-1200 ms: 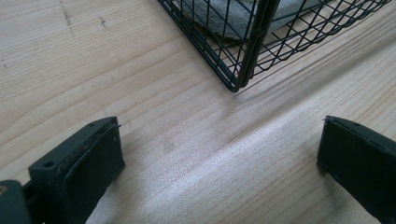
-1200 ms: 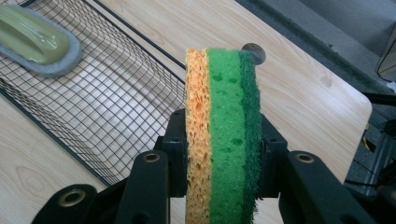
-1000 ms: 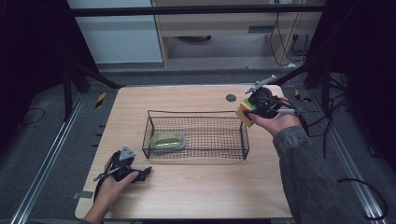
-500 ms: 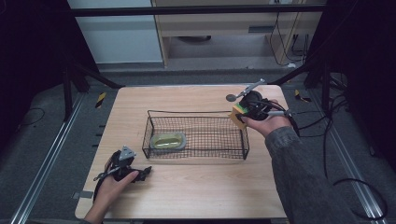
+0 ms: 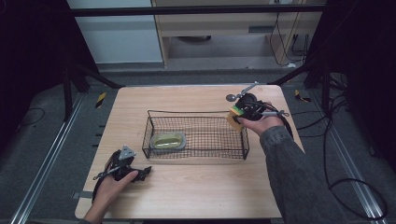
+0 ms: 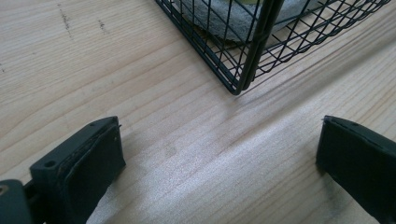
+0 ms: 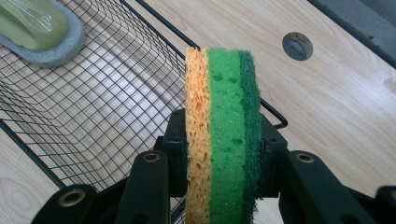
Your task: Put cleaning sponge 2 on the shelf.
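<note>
wire basket (image 5: 196, 135) open-topped, scrubber (image 5: 169, 140) at left end

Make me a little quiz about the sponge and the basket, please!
1. What does the right gripper hold?
2. True or false: the wire basket already has a scrubber in it.
3. Are the left gripper jaws A) clamped on the basket, or B) open above the bare table?

Key:
1. A sponge with orange, light green and dark green layers.
2. True, near its left end in the high view.
3. B.
</note>
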